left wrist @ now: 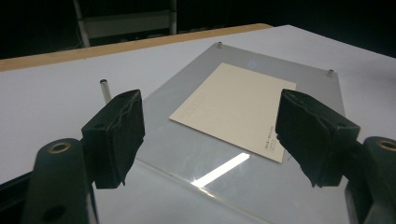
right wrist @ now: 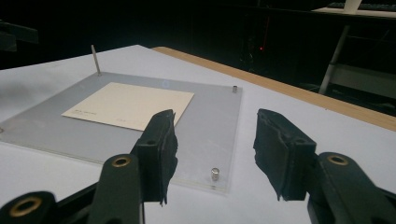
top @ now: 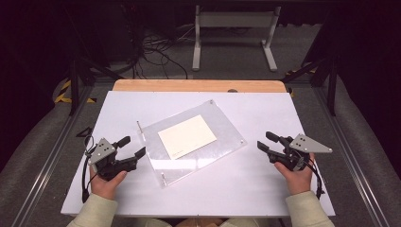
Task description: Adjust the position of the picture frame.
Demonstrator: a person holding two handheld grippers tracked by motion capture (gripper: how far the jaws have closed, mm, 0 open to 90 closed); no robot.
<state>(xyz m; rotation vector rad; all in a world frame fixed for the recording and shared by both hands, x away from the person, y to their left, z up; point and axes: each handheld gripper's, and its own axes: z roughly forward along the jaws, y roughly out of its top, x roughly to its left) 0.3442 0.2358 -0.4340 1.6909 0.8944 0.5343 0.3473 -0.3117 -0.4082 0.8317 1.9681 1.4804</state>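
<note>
A clear acrylic frame plate (top: 208, 158) lies flat at the middle of the white table, with small metal posts at its corners. A cream card (top: 187, 136) rests on the plate. My left gripper (top: 135, 147) hovers just left of the plate's near-left edge, its jaws wide apart and holding nothing. In the left gripper view the card (left wrist: 236, 108) and the plate (left wrist: 187, 154) lie ahead between the pads (left wrist: 116, 135). My right gripper (top: 265, 142) is to the right of the plate, open and empty, pointed at its right edge (right wrist: 219, 140).
The white tabletop (top: 265, 109) has a wooden strip (top: 198, 85) along its far edge. A taller metal pin (top: 139, 126) stands at the plate's far-left corner. Beyond the table are cables and a white stand on the floor.
</note>
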